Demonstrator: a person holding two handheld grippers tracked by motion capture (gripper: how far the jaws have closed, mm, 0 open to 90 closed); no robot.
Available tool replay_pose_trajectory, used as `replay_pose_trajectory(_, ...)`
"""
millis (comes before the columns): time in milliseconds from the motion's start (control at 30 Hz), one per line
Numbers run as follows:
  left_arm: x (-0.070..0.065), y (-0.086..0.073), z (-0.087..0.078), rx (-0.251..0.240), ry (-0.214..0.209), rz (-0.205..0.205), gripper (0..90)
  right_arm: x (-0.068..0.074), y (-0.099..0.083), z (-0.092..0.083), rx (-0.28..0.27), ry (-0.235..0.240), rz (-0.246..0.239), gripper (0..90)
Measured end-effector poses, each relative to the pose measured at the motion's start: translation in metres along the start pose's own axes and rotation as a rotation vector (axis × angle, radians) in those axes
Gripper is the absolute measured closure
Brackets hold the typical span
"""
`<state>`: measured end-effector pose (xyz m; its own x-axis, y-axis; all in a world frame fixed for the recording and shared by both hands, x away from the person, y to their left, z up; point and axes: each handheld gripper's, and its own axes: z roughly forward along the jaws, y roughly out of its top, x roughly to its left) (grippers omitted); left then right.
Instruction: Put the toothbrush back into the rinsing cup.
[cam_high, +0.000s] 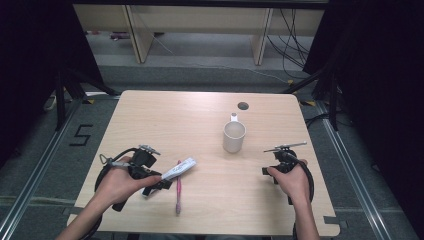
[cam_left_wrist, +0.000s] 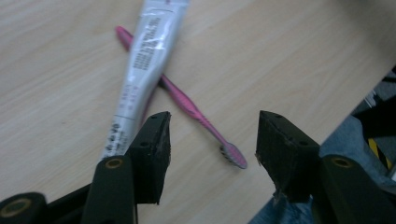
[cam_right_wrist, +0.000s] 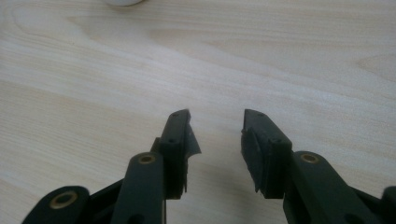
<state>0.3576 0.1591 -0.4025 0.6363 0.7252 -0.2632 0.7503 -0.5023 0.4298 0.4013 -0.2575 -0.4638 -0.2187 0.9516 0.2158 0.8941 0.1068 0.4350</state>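
High view: left gripper (cam_high: 159, 184) beside toothpaste tube (cam_high: 179, 169), pink toothbrush (cam_high: 178, 192).

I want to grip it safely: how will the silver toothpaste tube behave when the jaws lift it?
The toothpaste tube looks soft and flattened, so it will likely dent and sag if held at one end. Its glossy skin may slip. It lies across the pink toothbrush, so lifting it may nudge that light brush.

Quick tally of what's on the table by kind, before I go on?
Toothpaste tube: 1
Pink toothbrush: 1
White mug: 1
Total: 3 things on the wooden table
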Motion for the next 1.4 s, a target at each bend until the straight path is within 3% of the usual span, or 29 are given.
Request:
replay_pose_trajectory(33,-0.004,0.002,0.003,0.017,-0.009,-0.001,45.2,0.004,0.0,-0.001,0.003,0.013,0.036,61.9)
replay_pose_trajectory(67,-0.008,0.007,0.007,0.049,-0.026,-0.018,45.6,0.0,-0.001,0.0,-0.011,0.005,-0.024,61.9)
replay_pose_trajectory(133,-0.011,0.009,0.01,0.069,-0.04,-0.035,46.4,0.0,-0.001,-0.001,-0.02,-0.005,-0.035,61.7)
replay_pose_trajectory(167,-0.012,0.015,0.015,0.119,-0.048,-0.044,47.9,0.003,-0.002,0.0,-0.011,-0.002,-0.033,61.2)
replay_pose_trajectory(200,-0.01,0.022,0.021,0.193,-0.032,-0.04,47.9,0.006,-0.002,-0.001,0.003,0.009,0.0,61.1)
replay_pose_trajectory(233,-0.01,0.025,0.025,0.211,-0.027,-0.055,47.9,0.005,-0.002,-0.001,-0.014,0.003,-0.03,61.1)
replay_pose_trajectory(267,-0.011,0.029,0.033,0.243,-0.021,-0.095,48.0,0.006,-0.003,-0.001,-0.006,0.011,-0.021,61.0)
replay_pose_trajectory(333,-0.011,0.03,0.038,0.249,-0.018,-0.109,47.9,0.008,-0.003,-0.001,-0.004,0.012,0.004,60.9)
replay_pose_trajectory(367,-0.014,0.033,0.049,0.297,-0.004,-0.106,49.4,0.006,-0.002,-0.001,-0.017,0.002,-0.027,60.8)
replay_pose_trajectory(467,-0.015,0.034,0.055,0.322,0.008,-0.111,53.1,0.005,-0.003,-0.001,-0.015,0.003,-0.036,60.8)
replay_pose_trajectory(533,-0.013,0.037,0.065,0.355,0.058,-0.128,53.9,0.006,-0.002,-0.001,-0.016,0.004,-0.013,60.8)
replay_pose_trajectory(633,-0.011,0.04,0.07,0.368,0.105,-0.145,52.8,0.004,-0.002,-0.001,-0.018,0.004,-0.028,60.7)
replay_pose_trajectory(700,-0.011,0.043,0.076,0.372,0.113,-0.155,52.2,0.007,-0.002,-0.001,-0.019,0.006,-0.029,60.7)
replay_pose_trajectory(867,-0.011,0.046,0.089,0.396,0.153,-0.14,52.7,0.011,-0.002,-0.001,0.01,0.029,-0.017,60.7)
replay_pose_trajectory(900,-0.011,0.047,0.09,0.402,0.156,-0.141,52.9,0.01,-0.002,0.001,-0.007,0.019,-0.044,60.7)
replay_pose_trajectory(1000,-0.009,0.048,0.094,0.406,0.181,-0.152,53.7,0.011,-0.002,0.002,-0.004,0.022,-0.041,60.7)
replay_pose_trajectory(1067,-0.007,0.048,0.096,0.419,0.2,-0.159,54.2,0.013,-0.002,0.002,0.011,0.034,-0.013,60.7)
replay_pose_trajectory(1100,-0.006,0.048,0.097,0.417,0.208,-0.162,54.2,0.009,-0.001,0.002,0.001,0.036,-0.052,60.7)
replay_pose_trajectory(1167,-0.005,0.049,0.098,0.418,0.218,-0.174,54.4,0.011,-0.001,0.003,-0.004,0.037,-0.035,60.7)
replay_pose_trajectory(1233,-0.004,0.049,0.099,0.406,0.239,-0.191,54.3,0.011,-0.002,0.003,-0.006,0.025,-0.048,60.7)
replay_pose_trajectory(1267,-0.003,0.049,0.1,0.405,0.25,-0.197,54.3,0.015,-0.002,0.002,0.003,0.033,-0.004,60.7)
replay_pose_trajectory(1300,-0.003,0.049,0.1,0.404,0.25,-0.2,54.2,0.011,-0.002,0.002,-0.004,0.027,-0.055,60.7)
replay_pose_trajectory(1333,-0.003,0.05,0.101,0.403,0.25,-0.199,54.2,0.011,-0.002,0.003,-0.003,0.027,-0.062,60.7)
replay_pose_trajectory(1400,-0.005,0.05,0.102,0.396,0.247,-0.211,54.3,0.014,-0.002,0.002,0.015,0.042,-0.027,60.7)
